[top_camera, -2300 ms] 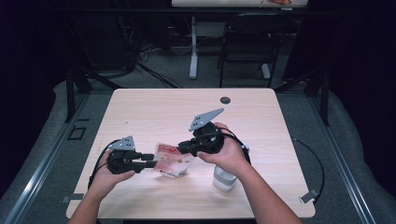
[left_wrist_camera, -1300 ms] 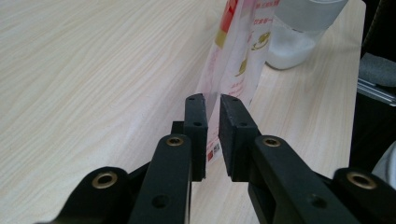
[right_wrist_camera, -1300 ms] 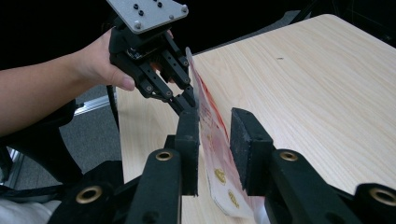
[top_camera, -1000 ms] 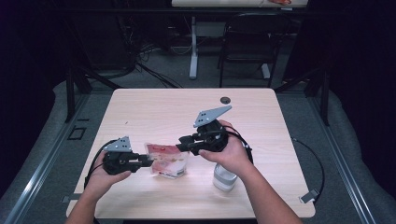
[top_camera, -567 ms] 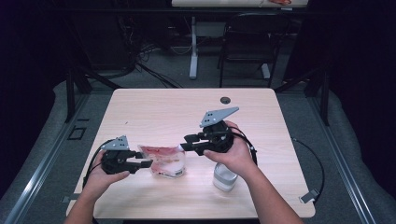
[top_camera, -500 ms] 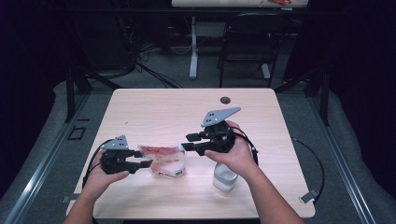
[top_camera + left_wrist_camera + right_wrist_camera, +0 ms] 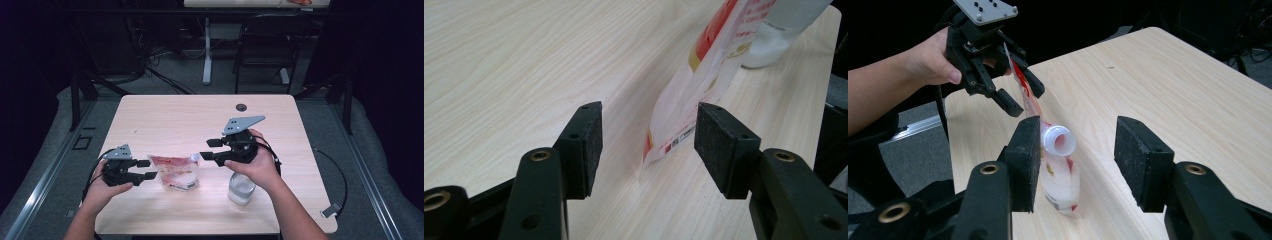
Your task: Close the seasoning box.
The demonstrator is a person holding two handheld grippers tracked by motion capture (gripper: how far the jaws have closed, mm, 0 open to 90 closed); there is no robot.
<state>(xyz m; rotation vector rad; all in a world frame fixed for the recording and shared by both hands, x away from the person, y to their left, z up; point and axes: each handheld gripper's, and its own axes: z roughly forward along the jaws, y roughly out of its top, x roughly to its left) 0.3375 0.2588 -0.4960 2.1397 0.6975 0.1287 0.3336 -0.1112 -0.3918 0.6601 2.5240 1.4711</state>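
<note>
The red-and-white plastic spout pouch stands between the left gripper at 9 o'clock and the right gripper at 2 o'clock, both with jaws just opened, pressing nothing.

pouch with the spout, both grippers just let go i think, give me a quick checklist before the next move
1. Left gripper released: ok, its jaws have just been opening and stand apart from the pouch edge between them.
2. Right gripper released: ok, its jaws have just been opening, the spout lies free between them.
3. Pouch standing by itself on the table: ok.
4. Spout uncapped: ok, its mouth is open.
5. Clear container near the right hand: ok, upright.
6. Pouch fill level: cannot tell.
</note>
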